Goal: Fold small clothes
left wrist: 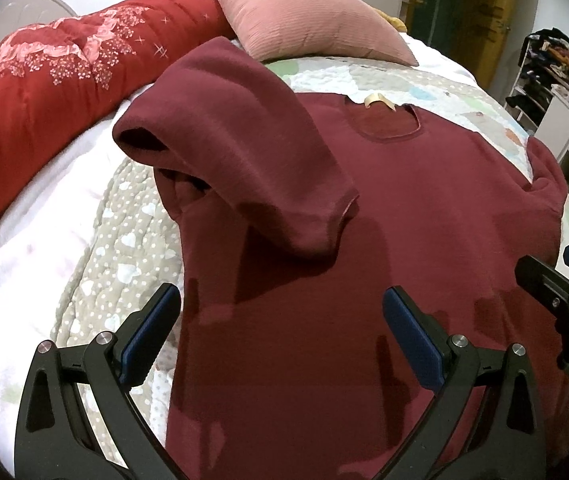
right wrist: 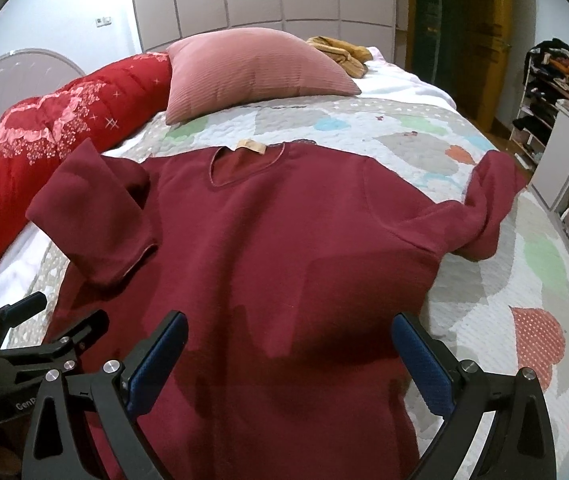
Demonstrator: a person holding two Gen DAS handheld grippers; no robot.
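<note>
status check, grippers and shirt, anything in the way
Left gripper open, right gripper open, both empty over the hem. Shirt flat on the quilt, left sleeve folded in, right sleeve still out. Pillow beyond the collar, not touching.

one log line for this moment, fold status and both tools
maroon shirt flat on quilt | left sleeve folded in | right sleeve still out | left tool open, empty | right tool open, empty
</note>
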